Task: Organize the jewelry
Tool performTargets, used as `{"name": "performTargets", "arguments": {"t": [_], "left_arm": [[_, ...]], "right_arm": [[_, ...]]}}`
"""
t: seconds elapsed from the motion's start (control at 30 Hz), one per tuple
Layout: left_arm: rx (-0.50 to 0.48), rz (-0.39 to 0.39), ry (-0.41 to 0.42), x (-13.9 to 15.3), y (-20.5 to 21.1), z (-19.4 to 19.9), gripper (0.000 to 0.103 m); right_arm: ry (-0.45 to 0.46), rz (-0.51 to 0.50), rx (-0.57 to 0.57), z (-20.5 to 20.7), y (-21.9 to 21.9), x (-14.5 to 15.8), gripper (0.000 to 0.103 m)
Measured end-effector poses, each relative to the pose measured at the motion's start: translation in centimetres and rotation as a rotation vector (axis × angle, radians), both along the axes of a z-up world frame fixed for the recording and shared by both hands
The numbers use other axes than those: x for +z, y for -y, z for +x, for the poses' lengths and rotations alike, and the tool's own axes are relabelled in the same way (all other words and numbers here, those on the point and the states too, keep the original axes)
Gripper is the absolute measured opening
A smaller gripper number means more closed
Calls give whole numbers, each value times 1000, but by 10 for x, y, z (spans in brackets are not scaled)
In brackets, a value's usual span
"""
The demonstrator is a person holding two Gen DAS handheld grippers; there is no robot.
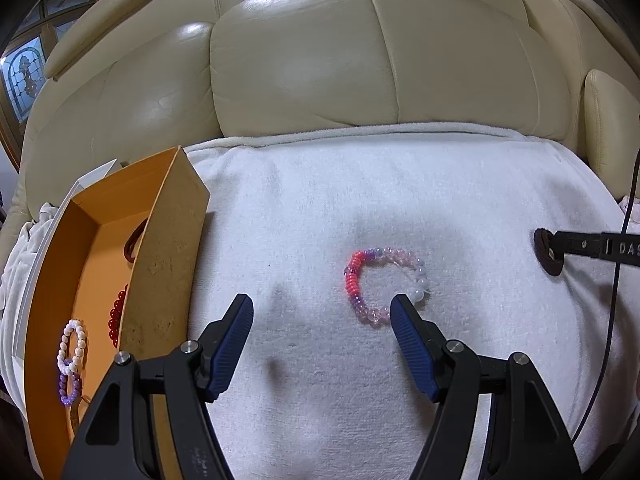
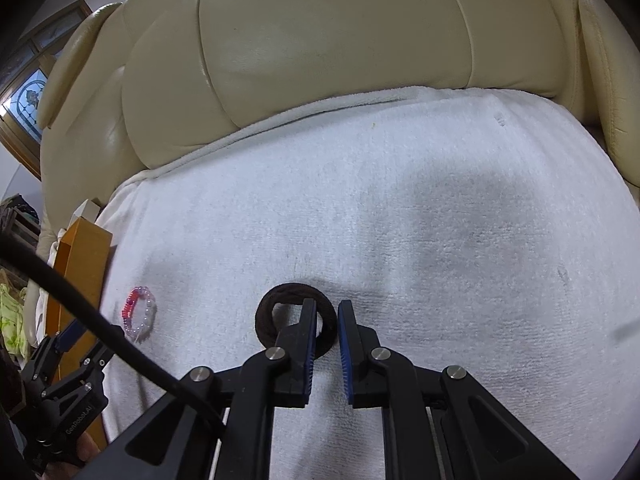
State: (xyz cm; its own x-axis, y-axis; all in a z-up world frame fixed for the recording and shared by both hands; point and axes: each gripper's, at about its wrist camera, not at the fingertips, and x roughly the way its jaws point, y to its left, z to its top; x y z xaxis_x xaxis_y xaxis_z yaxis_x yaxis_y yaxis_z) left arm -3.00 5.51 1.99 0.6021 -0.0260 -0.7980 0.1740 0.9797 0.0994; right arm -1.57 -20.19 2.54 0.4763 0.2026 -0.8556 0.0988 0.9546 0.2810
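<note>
A pink, red and clear bead bracelet (image 1: 380, 284) lies on the white towel (image 1: 320, 208); it also shows in the right wrist view (image 2: 139, 314). My left gripper (image 1: 322, 312) is open and empty, its right finger tip just at the bracelet's near edge. My right gripper (image 2: 326, 308) is shut on a dark brown braided ring bracelet (image 2: 276, 300), with one finger through the ring, just above the towel (image 2: 400, 220). It also shows in the left wrist view (image 1: 546, 252). An orange box (image 1: 100, 280) at the left holds several bead bracelets.
The towel covers a cream leather sofa seat (image 1: 300, 72). The orange box (image 2: 80, 264) stands at the towel's left edge. A black cable (image 2: 100, 332) crosses the lower left of the right wrist view.
</note>
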Motion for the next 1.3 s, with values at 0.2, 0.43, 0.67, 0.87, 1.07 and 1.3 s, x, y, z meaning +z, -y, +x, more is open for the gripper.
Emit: {"name": "performTargets", "arguments": {"t": [0.2, 0.43, 0.67, 0.87, 1.07, 1.3], "left_arm": [[-17, 11, -20, -4, -2, 0, 72], [-16, -7, -37, -7, -4, 2, 72], [-1, -66, -56, -10, -8, 10, 72], [25, -135, -81, -16, -8, 25, 72], [25, -170, -69, -14, -4, 29, 62], [12, -226, -77, -9, -2, 33, 58]], "right_arm": [[22, 20, -25, -2, 15, 6, 23], [-13, 6, 22, 4, -1, -5, 23], [32, -95, 58, 1, -19, -3, 14], [34, -75, 16, 3, -3, 0, 14], [9, -62, 8, 3, 1, -5, 13], [1, -53, 10, 2, 8, -6, 14]]}}
